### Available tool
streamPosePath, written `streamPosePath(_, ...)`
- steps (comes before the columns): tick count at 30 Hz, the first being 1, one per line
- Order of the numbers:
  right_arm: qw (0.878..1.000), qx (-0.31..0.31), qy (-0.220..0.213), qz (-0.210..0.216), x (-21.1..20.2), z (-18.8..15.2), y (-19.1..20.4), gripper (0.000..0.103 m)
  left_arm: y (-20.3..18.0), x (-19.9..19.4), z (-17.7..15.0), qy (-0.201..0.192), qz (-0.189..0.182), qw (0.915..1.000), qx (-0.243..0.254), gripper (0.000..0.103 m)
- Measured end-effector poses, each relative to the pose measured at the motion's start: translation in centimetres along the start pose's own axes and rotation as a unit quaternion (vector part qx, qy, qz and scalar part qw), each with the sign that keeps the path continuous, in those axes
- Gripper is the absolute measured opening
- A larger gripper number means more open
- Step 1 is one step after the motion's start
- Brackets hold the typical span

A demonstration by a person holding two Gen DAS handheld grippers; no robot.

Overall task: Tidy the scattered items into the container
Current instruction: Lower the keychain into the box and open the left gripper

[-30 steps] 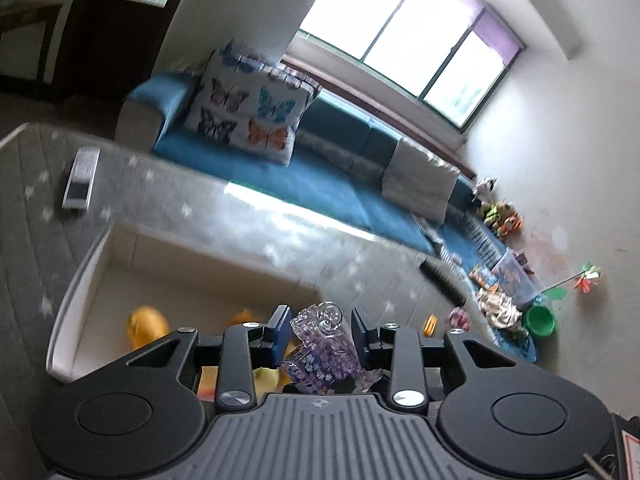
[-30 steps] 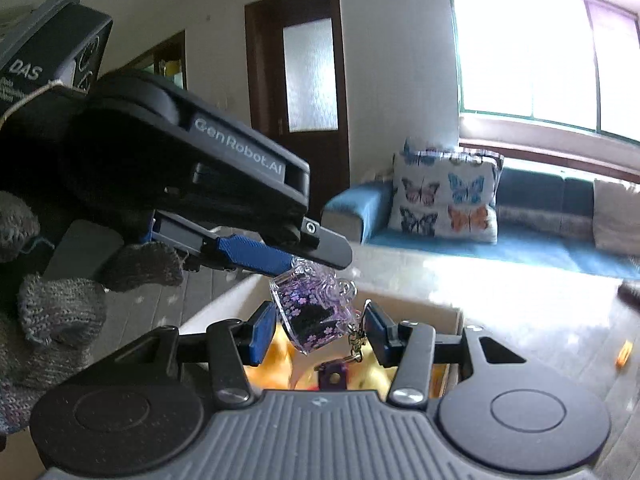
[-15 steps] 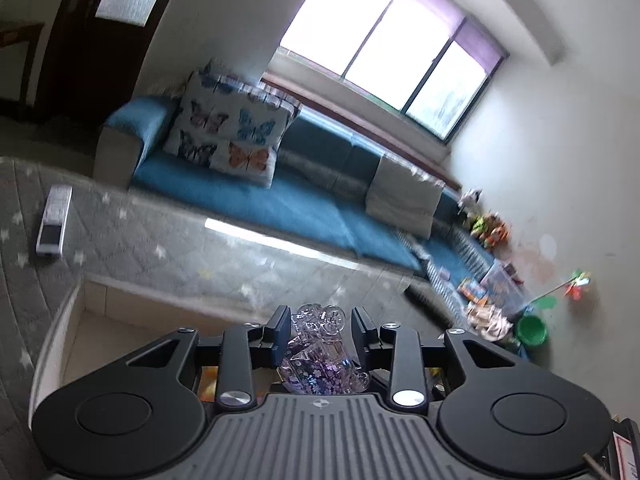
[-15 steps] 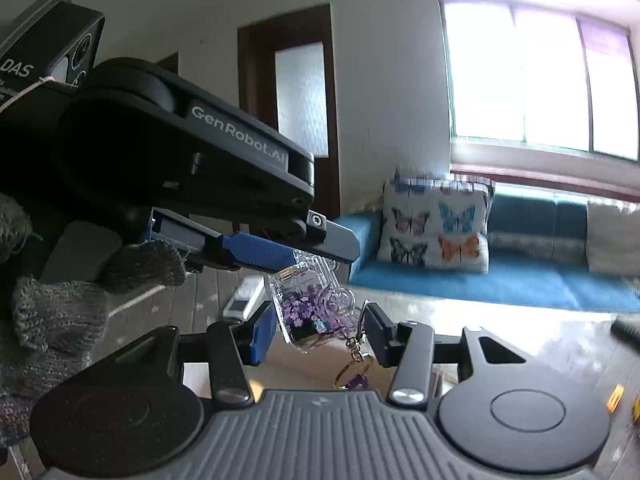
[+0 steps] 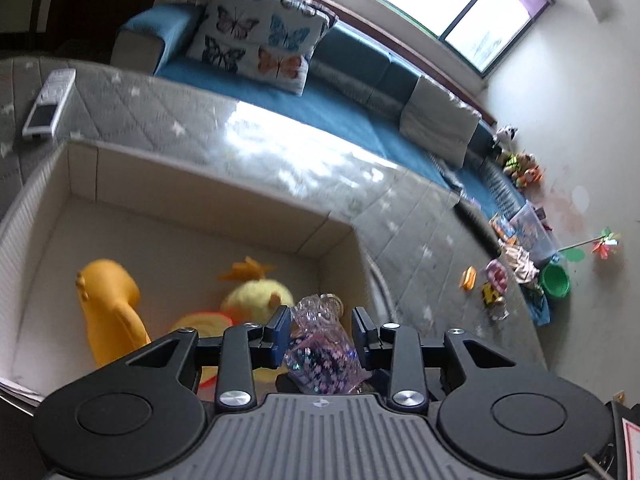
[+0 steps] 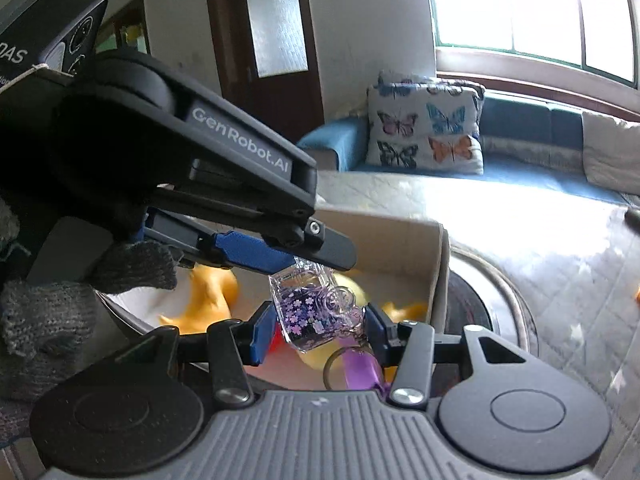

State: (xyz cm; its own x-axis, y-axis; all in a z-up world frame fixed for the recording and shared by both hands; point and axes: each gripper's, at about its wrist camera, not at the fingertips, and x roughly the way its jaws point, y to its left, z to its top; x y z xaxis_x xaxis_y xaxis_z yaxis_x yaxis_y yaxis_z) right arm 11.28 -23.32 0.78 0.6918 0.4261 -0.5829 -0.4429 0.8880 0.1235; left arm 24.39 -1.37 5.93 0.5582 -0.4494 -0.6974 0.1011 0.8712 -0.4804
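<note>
You're working in daylight from the window, which blows out to white and throws glare across the quilted surface. Fisheye bending curves every edge, corners go dark, and the yellow toys look smeared by motion blur.

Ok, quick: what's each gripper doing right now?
Left gripper: closed on the clear, purple-flowered keychain charm.
Right gripper: closed on the same keychain charm, so both hold it.

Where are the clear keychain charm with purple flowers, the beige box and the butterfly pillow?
Clear keychain charm with purple flowers (image 6: 310,312), right wrist view, its flowered face.
Beige box (image 5: 208,204), left wrist view, its far inner wall.
Butterfly pillow (image 5: 256,36), left wrist view, centre of its printed front.
</note>
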Motion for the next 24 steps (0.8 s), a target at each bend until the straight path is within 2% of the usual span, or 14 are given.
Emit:
streamPosePath(8,1.000,0.000,0.019,-0.010,0.9,-1.2,-0.7,0.049,0.7,0.9,-0.9,0.003,0.004,1.0000,0.005,0.037)
streamPosePath(15,1.000,-0.003,0.011,-0.013,0.7,-1.5,-0.6,0.051,1.1,-0.6,-1.4,-0.014,0.017,0.9996,0.018,0.037)
streamPosePath(18,1.000,-0.006,0.007,-0.017,0.3,-1.5,-0.3,0.059,1.3,-1.5,-1.7,-0.022,0.021,0.9993,0.024,0.037)
streamPosePath(21,1.000,-0.009,0.001,-0.019,-0.5,-1.5,0.1,0.060,1.2,-2.4,-2.4,-0.031,0.026,0.9986,0.034,0.037)
streamPosePath(24,1.000,-0.012,-0.006,-0.021,-1.3,-1.7,0.7,0.072,1.1,-3.4,-3.2,-0.039,0.033,0.9977,0.044,0.037)
